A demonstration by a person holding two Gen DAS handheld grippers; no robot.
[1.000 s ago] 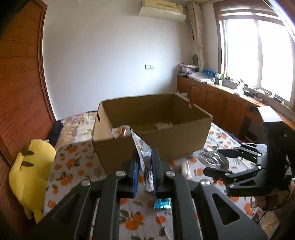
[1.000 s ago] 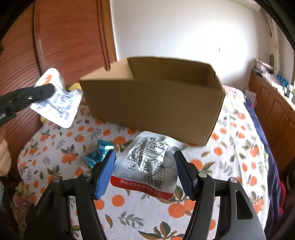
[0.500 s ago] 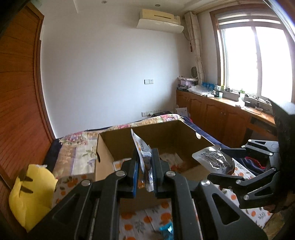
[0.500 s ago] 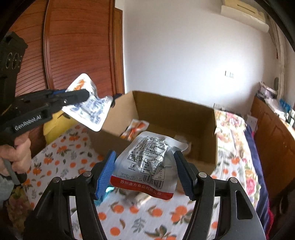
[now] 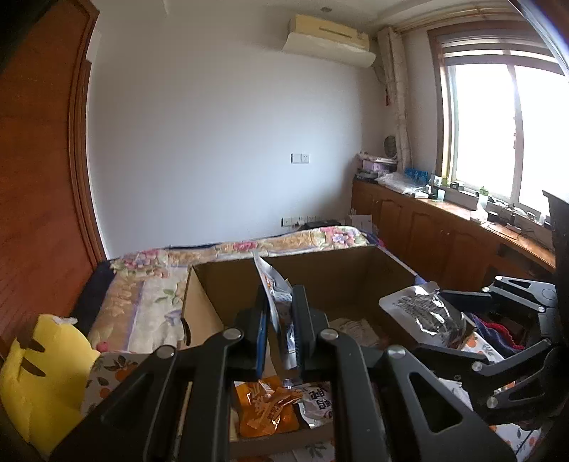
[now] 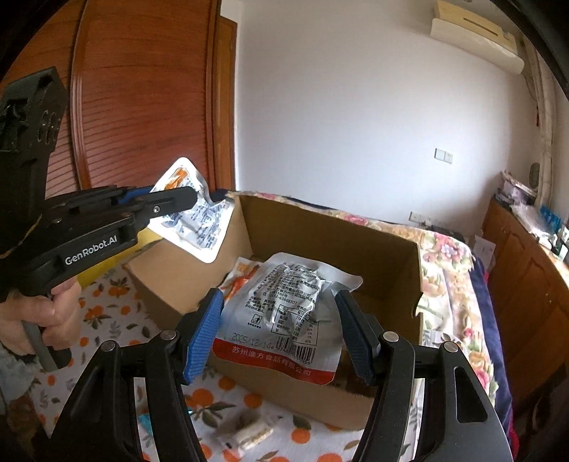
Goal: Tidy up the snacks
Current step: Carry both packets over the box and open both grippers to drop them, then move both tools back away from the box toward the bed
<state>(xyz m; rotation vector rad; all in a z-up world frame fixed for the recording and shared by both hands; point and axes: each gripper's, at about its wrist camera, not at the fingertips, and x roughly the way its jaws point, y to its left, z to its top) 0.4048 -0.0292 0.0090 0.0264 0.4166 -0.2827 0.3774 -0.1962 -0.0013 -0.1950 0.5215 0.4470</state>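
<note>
Both tongs (image 5: 279, 320) (image 6: 281, 332) now above box (image 6: 355, 248), packets (image 6: 284, 312) still gripped

I'm in a home bedroom: a bed (image 5: 149, 284) with a floral quilt lies at my 12 o'clock, an air conditioner (image 5: 329, 33) hangs high on the wall, wooden cabinets (image 5: 426, 227) run under the window (image 5: 505, 131) at 2 o'clock, and a wooden wardrobe (image 6: 142, 99) stands at 10.
</note>
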